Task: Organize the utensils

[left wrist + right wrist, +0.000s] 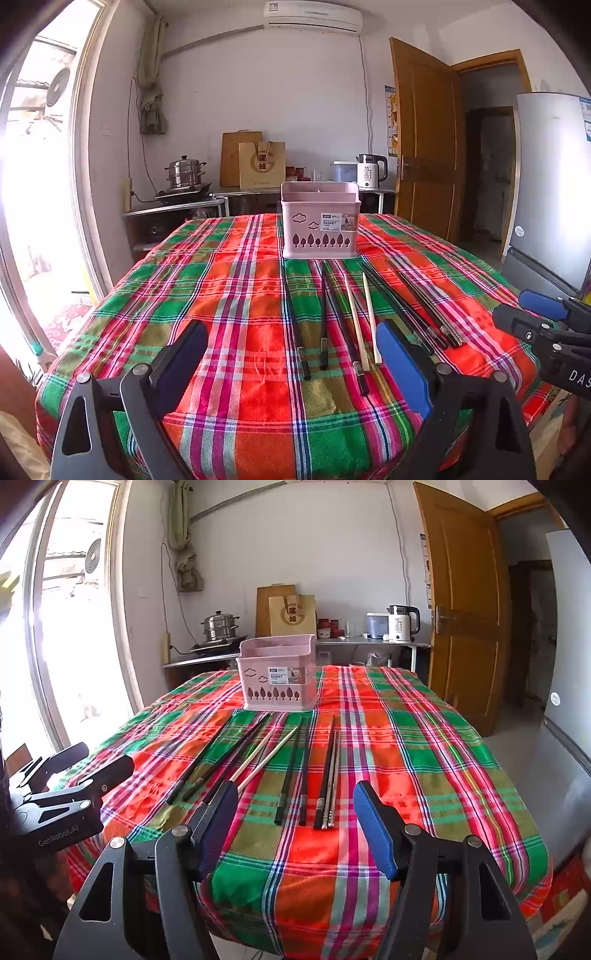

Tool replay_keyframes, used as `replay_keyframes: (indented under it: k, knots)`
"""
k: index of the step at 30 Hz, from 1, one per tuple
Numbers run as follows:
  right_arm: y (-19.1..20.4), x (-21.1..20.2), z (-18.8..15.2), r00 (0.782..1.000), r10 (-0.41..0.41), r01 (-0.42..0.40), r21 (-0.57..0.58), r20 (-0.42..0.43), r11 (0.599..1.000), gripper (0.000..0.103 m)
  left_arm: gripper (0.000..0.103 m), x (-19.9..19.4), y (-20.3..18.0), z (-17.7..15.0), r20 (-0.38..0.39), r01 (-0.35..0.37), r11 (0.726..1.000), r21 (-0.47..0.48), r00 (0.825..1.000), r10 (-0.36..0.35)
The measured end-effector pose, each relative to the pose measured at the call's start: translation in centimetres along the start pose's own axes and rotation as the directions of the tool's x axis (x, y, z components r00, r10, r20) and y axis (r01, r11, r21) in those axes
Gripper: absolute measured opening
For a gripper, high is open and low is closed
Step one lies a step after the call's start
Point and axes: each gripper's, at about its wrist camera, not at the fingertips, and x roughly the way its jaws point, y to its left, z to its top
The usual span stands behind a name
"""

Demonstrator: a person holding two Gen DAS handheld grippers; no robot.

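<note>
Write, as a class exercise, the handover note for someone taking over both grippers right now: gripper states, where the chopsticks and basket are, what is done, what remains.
Left gripper: open, holding nothing, above the near edge of the table.
Right gripper: open, holding nothing, likewise hovering at the near edge.
Pink basket: upright at the far middle of the plaid tablecloth.
Chopsticks: all lying loose in front of the basket; dark pairs and one pale pair.
Done: nothing visibly placed in the basket so far.
Left: pick up each chopstick and put it in the basket.
</note>
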Motion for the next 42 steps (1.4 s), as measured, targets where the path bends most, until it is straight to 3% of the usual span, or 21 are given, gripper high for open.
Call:
replay_keyframes:
  k: [42]
  knots:
    - [0.6,-0.9,0.7,1.000,-0.012,0.013,-0.026,0.010,1.000,0.065,0.093,-0.8,0.5,0.3,0.010,-0.002,1.000,-0.022,1.000,0.002]
